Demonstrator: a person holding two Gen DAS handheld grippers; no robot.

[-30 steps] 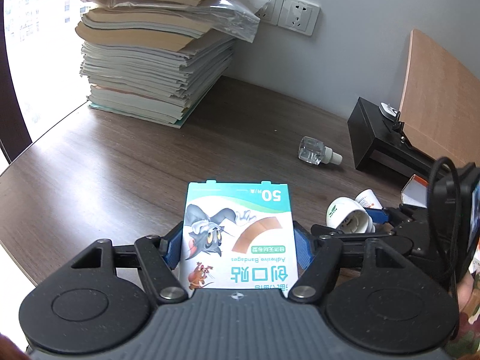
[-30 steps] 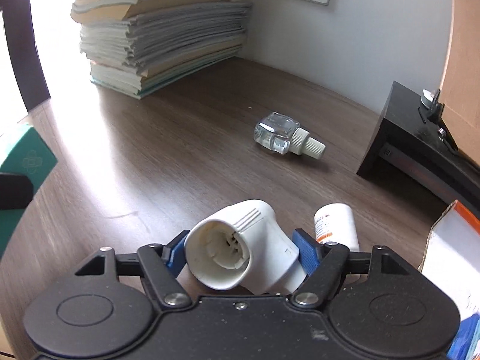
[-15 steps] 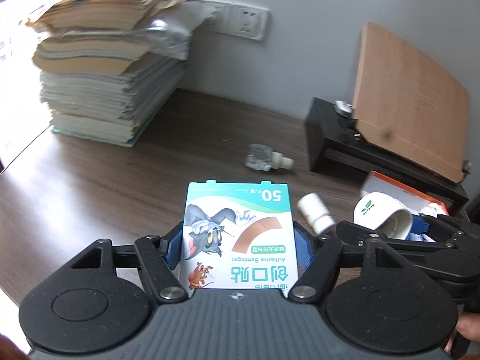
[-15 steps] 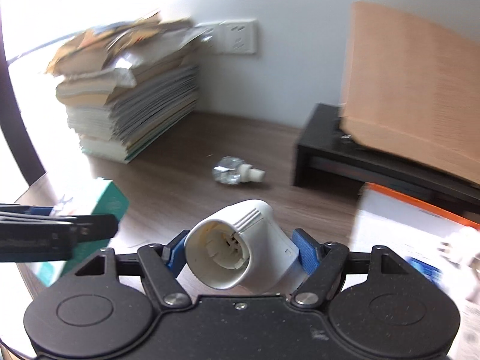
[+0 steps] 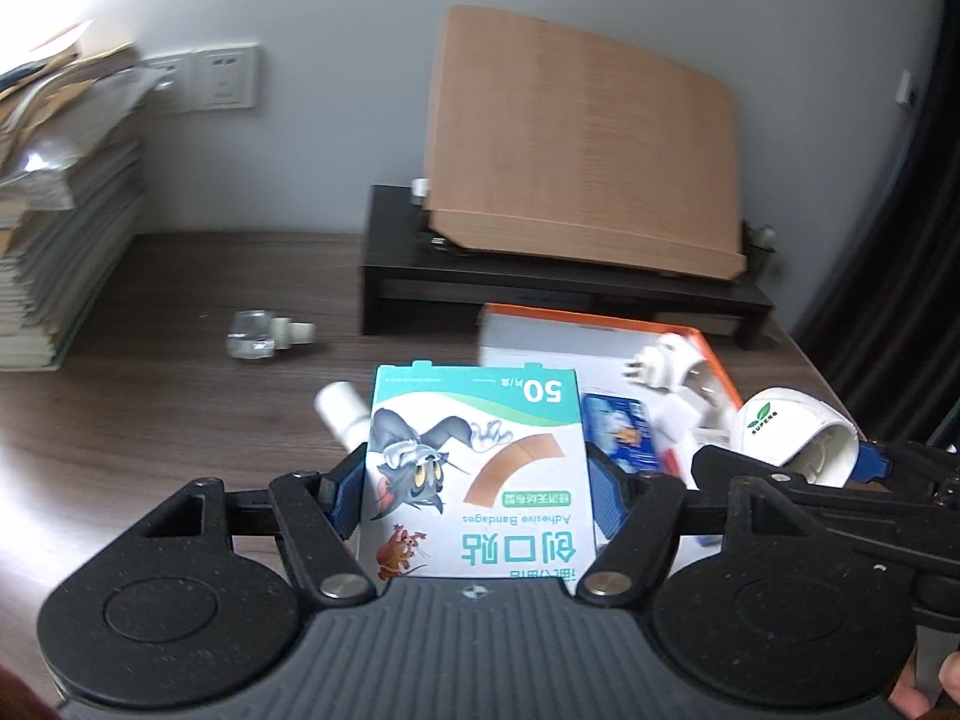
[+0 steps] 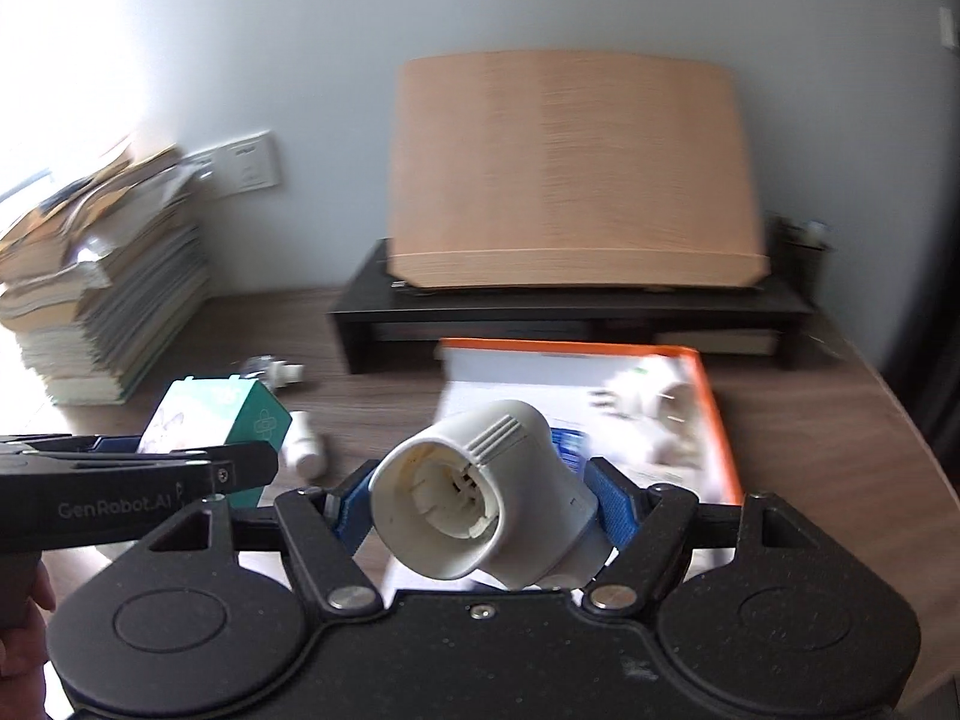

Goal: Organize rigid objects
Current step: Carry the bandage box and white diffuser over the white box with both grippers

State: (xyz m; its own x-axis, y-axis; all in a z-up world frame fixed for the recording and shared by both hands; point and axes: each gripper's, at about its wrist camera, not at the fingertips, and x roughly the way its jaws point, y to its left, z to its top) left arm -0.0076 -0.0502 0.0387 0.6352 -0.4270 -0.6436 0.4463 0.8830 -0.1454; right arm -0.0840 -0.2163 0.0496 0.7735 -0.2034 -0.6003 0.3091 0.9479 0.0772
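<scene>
My left gripper [image 5: 477, 495] is shut on a teal and white adhesive bandage box [image 5: 480, 468] with a cartoon cat printed on it. My right gripper [image 6: 483, 507] is shut on a white plug-in device [image 6: 480, 498], held above the near edge of a white tray with an orange rim [image 6: 714, 420]. In the left wrist view that device [image 5: 792, 429] hangs at the right, over the tray [image 5: 714, 360]. The tray holds a white plug adapter [image 5: 666, 363] and a blue packet [image 5: 618, 432]. The bandage box [image 6: 222, 420] appears at the left in the right wrist view.
A small white bottle [image 5: 342, 408] and a clear glass refill bottle [image 5: 264, 339] lie on the dark wood desk [image 5: 150, 408]. A black stand [image 5: 540, 288] with a tan board [image 5: 582, 144] leans at the wall. Stacked books [image 5: 54, 228] fill the back left.
Both grippers have swung to the right and risen with their loads. The tray and the black stand have come to the centre of both views; the book stack has slid to the left.
</scene>
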